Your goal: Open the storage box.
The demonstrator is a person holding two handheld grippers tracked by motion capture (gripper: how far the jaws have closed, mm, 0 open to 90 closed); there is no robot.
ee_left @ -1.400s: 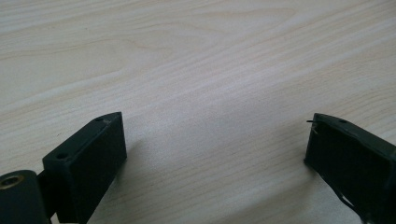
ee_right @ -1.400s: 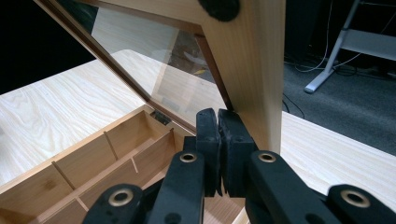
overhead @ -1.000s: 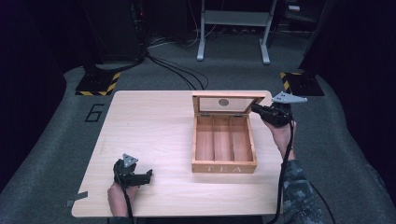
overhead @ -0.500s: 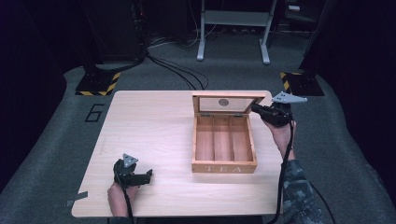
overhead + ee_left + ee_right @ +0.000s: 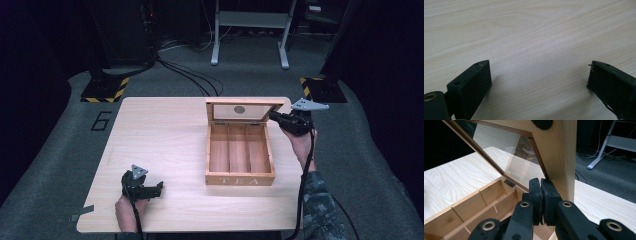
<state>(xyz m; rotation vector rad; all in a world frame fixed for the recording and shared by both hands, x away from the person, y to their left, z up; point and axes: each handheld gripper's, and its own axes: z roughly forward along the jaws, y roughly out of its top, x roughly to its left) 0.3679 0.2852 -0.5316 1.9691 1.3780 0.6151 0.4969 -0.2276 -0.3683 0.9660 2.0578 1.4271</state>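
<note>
Your right gripper [image 5: 276, 117], jaws together, touches the raised lid [image 5: 245, 109] of the tea box [image 5: 240, 179]; your left gripper [image 5: 159, 188] rests spread apart on the table [image 5: 165, 135].

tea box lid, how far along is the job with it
Done: the tea box stands open, its glass lid raised upright at the back, the three compartments bare. In hand: the right claw, jaws together, is at the lid's right edge. The left claw rests open on the table, idle. Left: whether the lid is meant to close or stay up, I cannot tell.

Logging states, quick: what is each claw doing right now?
Left claw: open, holding nothing, over the table.
Right claw: closed, against the tea box lid.
</note>
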